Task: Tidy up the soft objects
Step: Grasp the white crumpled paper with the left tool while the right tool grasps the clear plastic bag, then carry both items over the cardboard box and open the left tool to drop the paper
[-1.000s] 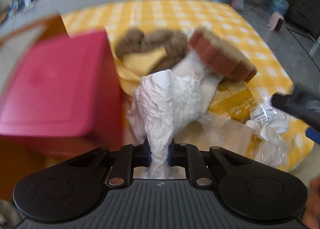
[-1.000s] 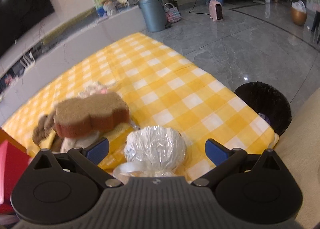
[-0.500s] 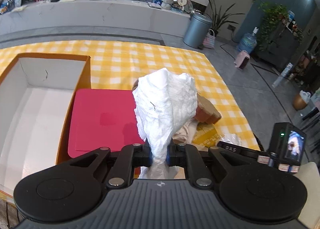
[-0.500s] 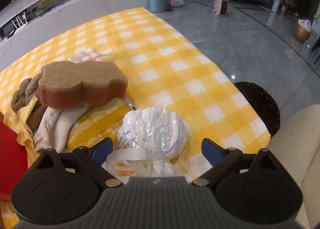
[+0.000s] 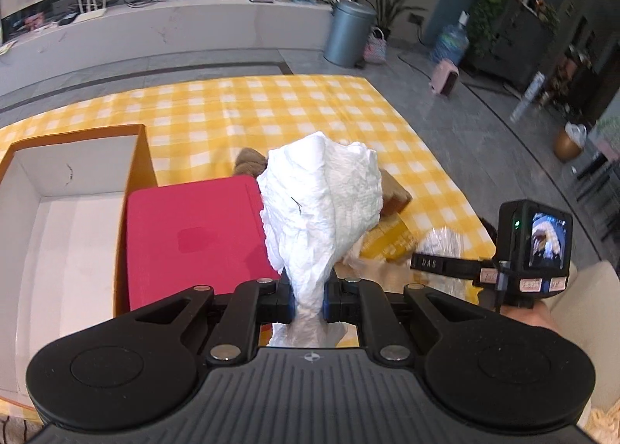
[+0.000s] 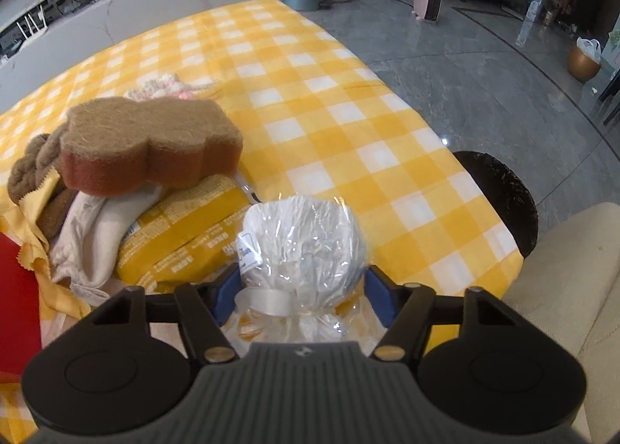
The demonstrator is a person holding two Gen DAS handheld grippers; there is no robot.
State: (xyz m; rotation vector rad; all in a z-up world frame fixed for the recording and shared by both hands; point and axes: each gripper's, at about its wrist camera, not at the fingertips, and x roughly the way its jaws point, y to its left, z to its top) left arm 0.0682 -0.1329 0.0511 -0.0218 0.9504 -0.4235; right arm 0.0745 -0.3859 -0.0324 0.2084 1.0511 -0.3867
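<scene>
The tablecloth (image 6: 321,95) is yellow-and-white check. At nine o'clock in the left wrist view the open box (image 5: 73,188) is orange outside and white inside, and the flat lid (image 5: 193,238) beside it is plain crimson. The crumpled cloth (image 5: 321,207) is white with a fine puckered texture. In the right wrist view, at ten o'clock, the sponge (image 6: 151,141) has a tan fibrous top over a rust-red body; beneath it lie a cream cloth (image 6: 100,234) and a yellow packet (image 6: 193,231) with white print. The clear-wrapped bundle (image 6: 306,246) at six o'clock is white, tied with white ribbon, between blue pads (image 6: 226,289)
</scene>
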